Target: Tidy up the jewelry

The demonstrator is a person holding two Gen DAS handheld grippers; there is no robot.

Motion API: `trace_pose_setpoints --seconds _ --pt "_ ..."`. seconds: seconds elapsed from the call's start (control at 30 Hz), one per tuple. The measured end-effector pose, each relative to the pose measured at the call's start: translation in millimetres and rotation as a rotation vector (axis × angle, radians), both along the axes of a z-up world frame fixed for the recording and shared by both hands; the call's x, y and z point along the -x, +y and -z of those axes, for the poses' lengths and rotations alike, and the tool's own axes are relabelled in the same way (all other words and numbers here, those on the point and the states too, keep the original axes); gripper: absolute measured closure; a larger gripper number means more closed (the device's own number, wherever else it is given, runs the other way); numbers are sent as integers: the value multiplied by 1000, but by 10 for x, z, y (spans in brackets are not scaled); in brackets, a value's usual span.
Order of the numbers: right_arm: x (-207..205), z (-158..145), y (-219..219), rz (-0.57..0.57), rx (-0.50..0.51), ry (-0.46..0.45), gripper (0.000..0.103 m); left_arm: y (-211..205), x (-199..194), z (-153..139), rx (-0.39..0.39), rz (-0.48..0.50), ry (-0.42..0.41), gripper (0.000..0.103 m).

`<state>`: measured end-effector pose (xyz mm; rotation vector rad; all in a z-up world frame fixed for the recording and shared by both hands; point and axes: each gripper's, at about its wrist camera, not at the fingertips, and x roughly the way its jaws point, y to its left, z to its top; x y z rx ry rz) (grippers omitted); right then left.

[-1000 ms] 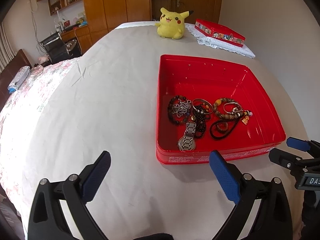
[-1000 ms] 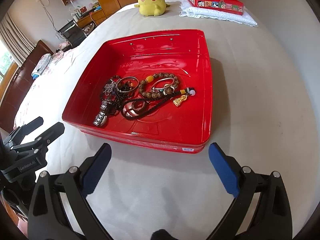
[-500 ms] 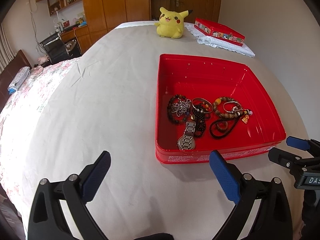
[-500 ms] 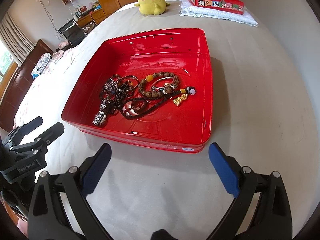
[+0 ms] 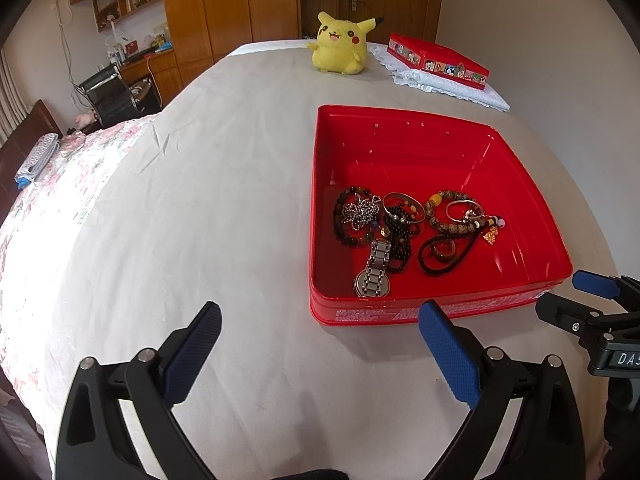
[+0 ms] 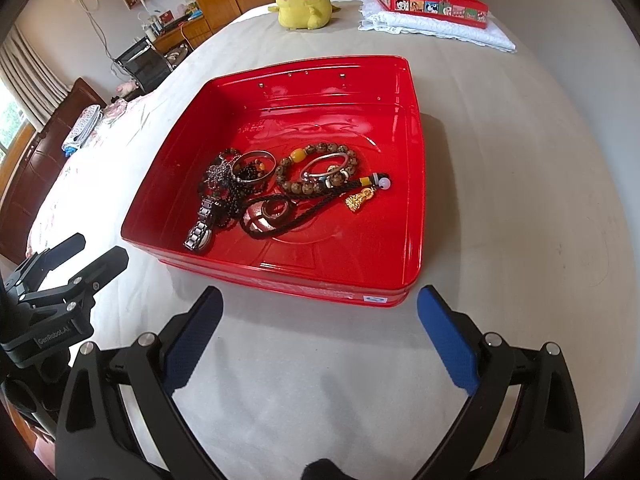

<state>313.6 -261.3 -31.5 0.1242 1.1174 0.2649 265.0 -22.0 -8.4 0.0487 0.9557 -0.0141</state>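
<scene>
The jewelry [image 6: 280, 192] lies heaped in the red tray [image 6: 412, 184], gathered toward the tray's lower left in the right wrist view: a metal-link watch [image 6: 200, 228] nearest the lower rim, a dark bead string [image 6: 236, 196] tangled with a silver chain [image 5: 362, 210], a bangle [image 6: 254, 166], a brown bead bracelet [image 6: 316, 172] with a silver ring-shaped piece on it, and a black cord [image 6: 280, 220] ending in a gold charm [image 6: 358, 200]. Several pieces overlap, so they are together in one tray but not sorted apart.

The tray sits on the bed [image 5: 200, 200], centre right in the left wrist view. At the top of that frame are a yellow plush toy [image 5: 340, 46] and a second red box [image 5: 438, 60] on a white cloth.

Over the last second almost nothing has shifted: the pile keeps its arrangement, and both tools stay just below the tray's lower rim. The left tool [image 5: 320, 356] has its fingers wide apart and holds nothing; the right tool [image 6: 320, 344] likewise stands spread and empty.

That stillness fits two readings: jewelry gathered in and the tools drawn back, or a tangled heap waiting to be picked apart. The pictures do not settle which.
</scene>
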Motion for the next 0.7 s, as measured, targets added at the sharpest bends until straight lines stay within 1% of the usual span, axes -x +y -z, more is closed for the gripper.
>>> trace_pose_setpoints --seconds 0.7 --pt "-5 37 6 -1 1 3 6 -15 -19 12 -5 21 6 4"
